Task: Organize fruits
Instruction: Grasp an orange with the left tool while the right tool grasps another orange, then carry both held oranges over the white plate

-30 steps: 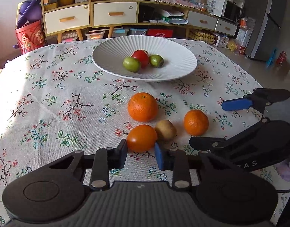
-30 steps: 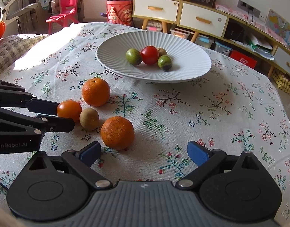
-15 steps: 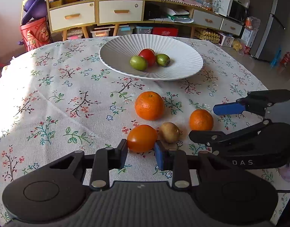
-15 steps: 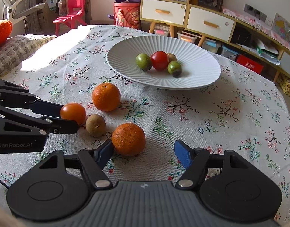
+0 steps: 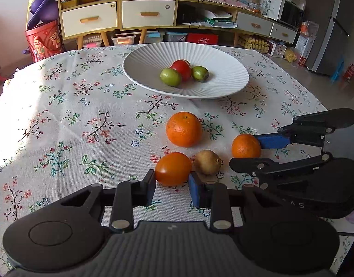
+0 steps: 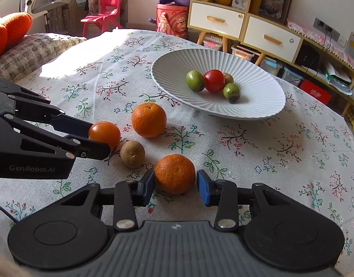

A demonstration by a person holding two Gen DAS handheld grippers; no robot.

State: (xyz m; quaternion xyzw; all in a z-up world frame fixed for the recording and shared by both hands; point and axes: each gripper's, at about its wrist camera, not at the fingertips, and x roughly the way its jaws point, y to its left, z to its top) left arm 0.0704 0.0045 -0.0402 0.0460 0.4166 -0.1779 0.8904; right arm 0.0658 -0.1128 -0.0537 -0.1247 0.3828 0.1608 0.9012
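Observation:
My left gripper [image 5: 172,187] is shut on an orange tomato [image 5: 173,168] that rests on the floral tablecloth. To its right, the jaws of my right gripper [image 6: 175,185] are closing on a small mandarin [image 6: 174,173], which sits between the pads with both at its sides. A brown kiwi-like fruit [image 6: 132,154] lies between the two held fruits. A larger orange [image 6: 148,120] sits just beyond. Farther back, the white ribbed plate [image 6: 257,113] holds a red tomato [image 6: 214,80], two green fruits and a brown one.
The round table's edge [image 5: 320,106] curves off at the right, with floor beyond it. A cushioned seat [image 6: 27,50] adjoins the table on the left. Cabinets with drawers [image 5: 147,13] stand behind the table.
The right gripper's jaws came in from wide open until they reached the mandarin's sides. The left gripper stayed shut on the orange tomato.

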